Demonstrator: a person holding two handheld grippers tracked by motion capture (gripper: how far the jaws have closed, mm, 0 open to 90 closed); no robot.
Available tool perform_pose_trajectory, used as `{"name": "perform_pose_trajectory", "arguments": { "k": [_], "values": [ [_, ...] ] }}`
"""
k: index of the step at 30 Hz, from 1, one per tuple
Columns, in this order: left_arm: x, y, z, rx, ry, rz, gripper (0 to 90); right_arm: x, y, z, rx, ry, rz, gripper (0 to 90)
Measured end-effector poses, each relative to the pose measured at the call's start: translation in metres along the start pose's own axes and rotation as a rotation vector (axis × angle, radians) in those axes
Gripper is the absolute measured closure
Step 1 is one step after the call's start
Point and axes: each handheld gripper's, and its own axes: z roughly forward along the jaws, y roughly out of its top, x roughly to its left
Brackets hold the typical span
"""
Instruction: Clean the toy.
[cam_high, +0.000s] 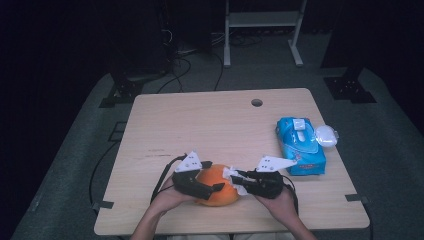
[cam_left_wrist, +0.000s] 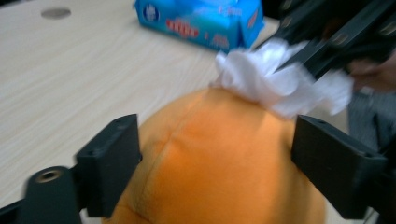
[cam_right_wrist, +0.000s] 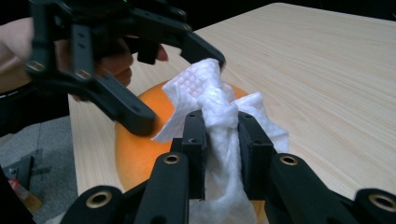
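Against the orange ball (cam_high: 218, 186), my right tongs (cam_high: 234, 177) clench a white wipe (cam_right_wrist: 212, 100); my left tongs (cam_high: 215, 189) straddle the ball, released, beside it.

Left gripper (cam_high: 212, 187) jaws wide, straddling the orange ball (cam_high: 218, 186), pads at its sides. Right gripper (cam_high: 238, 178) clamped on white tissue (cam_high: 233, 174), held against the ball's top.

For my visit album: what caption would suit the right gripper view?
Right gripper pinches a white tissue against an orange ball, which the left gripper straddles.
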Motion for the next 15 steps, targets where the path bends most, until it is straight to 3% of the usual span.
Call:
{"name": "perform_pose_trajectory", "arguments": {
  "k": [3, 6, 8, 10, 13, 15],
  "values": [
    [0.008, -0.005, -0.004, 0.002, 0.000, -0.051, 23.7, -0.011, -0.009, 0.000, 0.021, -0.025, 0.044, 74.6],
    [0.010, -0.006, -0.006, 0.009, 0.003, -0.063, 24.3, -0.018, -0.015, -0.001, 0.033, -0.052, 0.083, 74.7],
    [0.010, -0.006, -0.005, 0.007, 0.008, -0.067, 24.5, -0.013, -0.011, -0.002, 0.019, -0.051, 0.060, 74.6],
    [0.011, -0.008, -0.005, 0.005, 0.007, -0.073, 24.9, -0.004, -0.005, -0.003, -0.013, 0.005, 0.043, 74.6],
    [0.014, -0.009, -0.007, 0.003, 0.005, -0.083, 26.7, 0.006, -0.003, 0.002, 0.006, 0.014, -0.005, 74.4],
    [0.016, -0.011, -0.009, 0.000, 0.008, -0.090, 27.9, 0.000, -0.009, 0.004, 0.003, 0.022, 0.033, 74.5]
  ]
}}
